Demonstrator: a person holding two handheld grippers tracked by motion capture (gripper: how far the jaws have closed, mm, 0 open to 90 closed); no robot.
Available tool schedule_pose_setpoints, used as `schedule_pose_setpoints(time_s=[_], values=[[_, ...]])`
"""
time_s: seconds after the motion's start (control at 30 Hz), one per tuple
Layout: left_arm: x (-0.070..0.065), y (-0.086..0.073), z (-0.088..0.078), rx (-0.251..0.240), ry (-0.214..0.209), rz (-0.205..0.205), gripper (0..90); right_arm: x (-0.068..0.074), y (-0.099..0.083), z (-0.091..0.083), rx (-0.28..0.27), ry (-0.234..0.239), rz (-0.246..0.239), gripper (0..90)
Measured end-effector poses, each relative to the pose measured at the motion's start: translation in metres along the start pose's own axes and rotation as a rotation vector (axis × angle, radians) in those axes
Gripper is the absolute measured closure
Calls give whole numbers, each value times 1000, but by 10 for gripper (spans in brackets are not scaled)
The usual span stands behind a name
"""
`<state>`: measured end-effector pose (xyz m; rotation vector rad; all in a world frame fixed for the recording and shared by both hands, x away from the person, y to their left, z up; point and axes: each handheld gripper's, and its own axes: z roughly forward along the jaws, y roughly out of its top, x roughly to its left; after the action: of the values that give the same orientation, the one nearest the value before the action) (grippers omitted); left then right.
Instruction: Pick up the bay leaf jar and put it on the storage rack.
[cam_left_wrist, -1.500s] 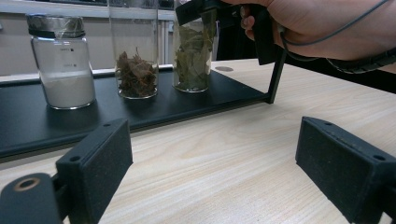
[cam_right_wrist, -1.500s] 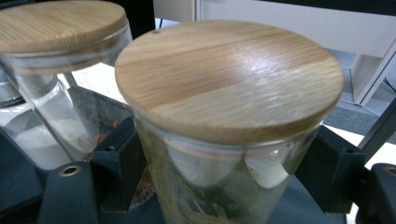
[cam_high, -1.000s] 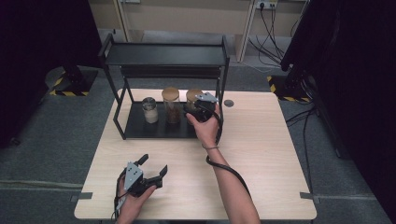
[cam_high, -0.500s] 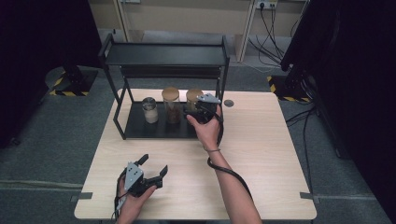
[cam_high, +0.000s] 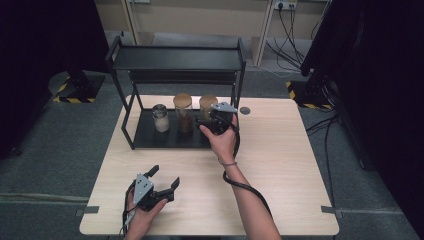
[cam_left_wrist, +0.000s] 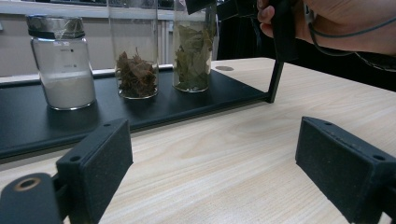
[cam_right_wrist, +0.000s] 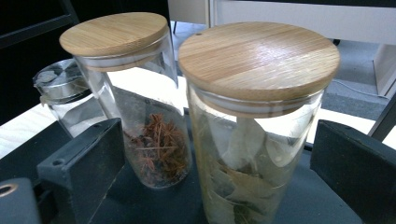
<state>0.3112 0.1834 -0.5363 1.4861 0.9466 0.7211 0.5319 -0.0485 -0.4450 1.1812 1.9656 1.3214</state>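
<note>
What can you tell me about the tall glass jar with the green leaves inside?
The tall clear glass jar of dried green leaves has a round pale wooden lid, shut on top. It stands upright on the black rack's bottom shelf, rightmost of three jars, close beside the glass jar of brown star-shaped spice. The right gripper has just opened; its jaws stand apart either side, not pressing the glass.

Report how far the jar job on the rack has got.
Done: three jars stand on the rack's lower shelf. In hand: the right gripper has just been opening, its jaws on either side of the bay-leaf jar, pads apart from it. Left: the left gripper rests open, holding nothing.
</note>
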Motion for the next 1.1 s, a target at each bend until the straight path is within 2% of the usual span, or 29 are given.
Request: schedule_pose_setpoints(time_s=[1.1], values=[[0, 0, 0, -1, 1, -1, 106, 3, -13, -28, -12, 43, -7, 34]])
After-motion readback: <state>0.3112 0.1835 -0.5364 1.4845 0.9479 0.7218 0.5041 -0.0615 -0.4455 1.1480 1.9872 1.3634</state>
